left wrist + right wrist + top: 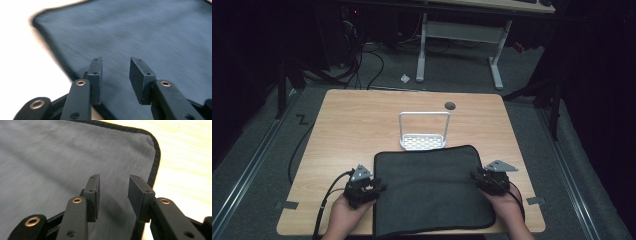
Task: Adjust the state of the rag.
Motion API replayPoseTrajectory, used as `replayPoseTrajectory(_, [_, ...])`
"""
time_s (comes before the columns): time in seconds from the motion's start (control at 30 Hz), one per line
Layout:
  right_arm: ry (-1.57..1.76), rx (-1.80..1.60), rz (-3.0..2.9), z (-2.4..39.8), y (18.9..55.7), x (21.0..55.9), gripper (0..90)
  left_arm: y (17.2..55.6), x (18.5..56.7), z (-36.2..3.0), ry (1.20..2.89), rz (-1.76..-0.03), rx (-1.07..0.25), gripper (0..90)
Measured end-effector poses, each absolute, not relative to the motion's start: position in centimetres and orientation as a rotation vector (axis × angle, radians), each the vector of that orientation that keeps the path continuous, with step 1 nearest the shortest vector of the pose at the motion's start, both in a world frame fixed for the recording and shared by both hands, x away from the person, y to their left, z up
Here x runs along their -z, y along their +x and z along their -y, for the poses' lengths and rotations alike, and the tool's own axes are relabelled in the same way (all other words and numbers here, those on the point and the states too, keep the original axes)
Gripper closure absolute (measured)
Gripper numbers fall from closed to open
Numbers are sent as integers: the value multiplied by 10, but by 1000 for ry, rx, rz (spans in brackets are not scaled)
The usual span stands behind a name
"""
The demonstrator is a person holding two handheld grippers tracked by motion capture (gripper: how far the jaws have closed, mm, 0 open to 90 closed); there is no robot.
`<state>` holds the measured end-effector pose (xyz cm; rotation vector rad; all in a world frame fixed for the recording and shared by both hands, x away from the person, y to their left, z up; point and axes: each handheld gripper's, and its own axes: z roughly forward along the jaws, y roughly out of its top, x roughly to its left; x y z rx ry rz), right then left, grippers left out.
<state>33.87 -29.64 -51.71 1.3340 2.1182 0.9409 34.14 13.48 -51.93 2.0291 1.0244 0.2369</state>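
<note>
A dark grey cloth mat [432,187] with a black hem lies flat on the near half of the wooden table [362,115]. My left gripper [379,187] sits at the mat's left edge, held by a hand, and its jaws stand open over the cloth [140,37] with nothing between them. At the mat's right edge is my right gripper [475,176], jaws likewise open above the cloth [62,152] near its rounded corner, gripping nothing. In the gripper views the left gripper [115,72] and right gripper [113,191] both show a clear gap between the pads.
A white metal stand [424,131] with a perforated base and a tall loop stands just beyond the mat's far edge. A round cable hole [450,105] sits near the table's far edge. Beyond the table is grey floor with cables and a desk frame [462,37].
</note>
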Motion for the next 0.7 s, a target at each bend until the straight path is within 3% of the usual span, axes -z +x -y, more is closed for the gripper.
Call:
replayPoseTrajectory(0.13, [1374,-865,-2121,294,361,528,605,381,529,-136,2030,-1121,-232,615])
replayPoseTrajectory(0.7, [1437,-812,-2032,328,332,529,623,385,532,-112,2030,-1046,-232,631])
